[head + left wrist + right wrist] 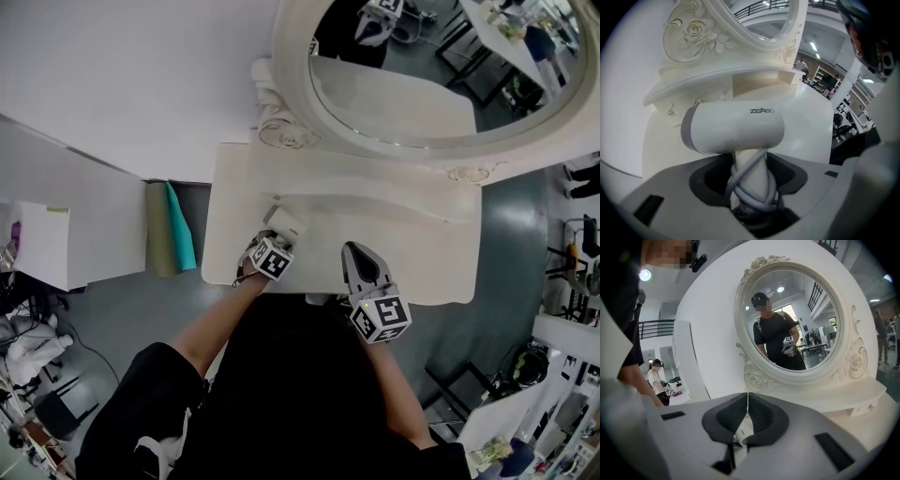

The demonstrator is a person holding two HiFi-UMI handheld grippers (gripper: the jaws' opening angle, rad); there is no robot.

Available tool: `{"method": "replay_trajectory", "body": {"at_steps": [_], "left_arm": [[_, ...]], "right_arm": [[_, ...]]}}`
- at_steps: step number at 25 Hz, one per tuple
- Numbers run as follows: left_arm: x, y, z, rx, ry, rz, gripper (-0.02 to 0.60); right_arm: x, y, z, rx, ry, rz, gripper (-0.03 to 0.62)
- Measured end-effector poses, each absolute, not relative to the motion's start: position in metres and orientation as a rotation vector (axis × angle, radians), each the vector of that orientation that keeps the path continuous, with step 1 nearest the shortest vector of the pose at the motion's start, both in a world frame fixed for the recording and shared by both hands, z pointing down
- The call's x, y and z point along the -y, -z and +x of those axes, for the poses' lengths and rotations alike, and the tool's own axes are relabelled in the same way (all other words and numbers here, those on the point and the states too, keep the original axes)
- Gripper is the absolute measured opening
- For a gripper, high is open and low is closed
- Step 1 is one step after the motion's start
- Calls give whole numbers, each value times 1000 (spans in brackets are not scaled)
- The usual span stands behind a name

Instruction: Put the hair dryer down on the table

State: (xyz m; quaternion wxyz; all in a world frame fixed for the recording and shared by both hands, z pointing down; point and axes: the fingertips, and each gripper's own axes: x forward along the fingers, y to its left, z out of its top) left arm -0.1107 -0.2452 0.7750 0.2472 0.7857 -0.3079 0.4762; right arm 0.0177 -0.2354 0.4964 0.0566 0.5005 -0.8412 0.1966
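The white hair dryer (284, 225) with a grey rear end is over the front left part of the white dressing table (422, 253). In the left gripper view its barrel (736, 129) lies crosswise, and its handle, wrapped in grey cord (750, 187), points back between my jaws. My left gripper (265, 246) (752, 161) is open, with dark gaps showing beside the handle. I cannot tell whether the barrel rests on the table top (806, 122). My right gripper (352, 249) (748, 394) is shut and holds nothing, hovering over the table's front edge to the right.
A large oval mirror (422, 66) (787, 319) in a carved white frame stands at the table's back on a raised shelf (722, 75) with small drawer knobs. Green rolled mats (171, 239) lean left of the table. The grey floor lies around it.
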Motion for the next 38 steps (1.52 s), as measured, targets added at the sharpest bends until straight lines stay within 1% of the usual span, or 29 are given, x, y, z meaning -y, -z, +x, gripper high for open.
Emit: {"method": "replay_trajectory", "body": {"at_steps": [12, 18, 29, 38], "left_arm": [[245, -768, -114, 863, -1290, 2185, 253], [243, -748, -112, 872, -1211, 2226, 260], [251, -678, -116, 982, -944, 2250, 259], [254, -596, -121, 1149, -698, 2309, 259]], "right_arm": [[233, -491, 20, 2563, -567, 1517, 20], [232, -492, 11, 2585, -556, 1470, 20], [236, -487, -13, 2638, -495, 1359, 20], [253, -475, -28, 2627, -387, 1338, 20]]}}
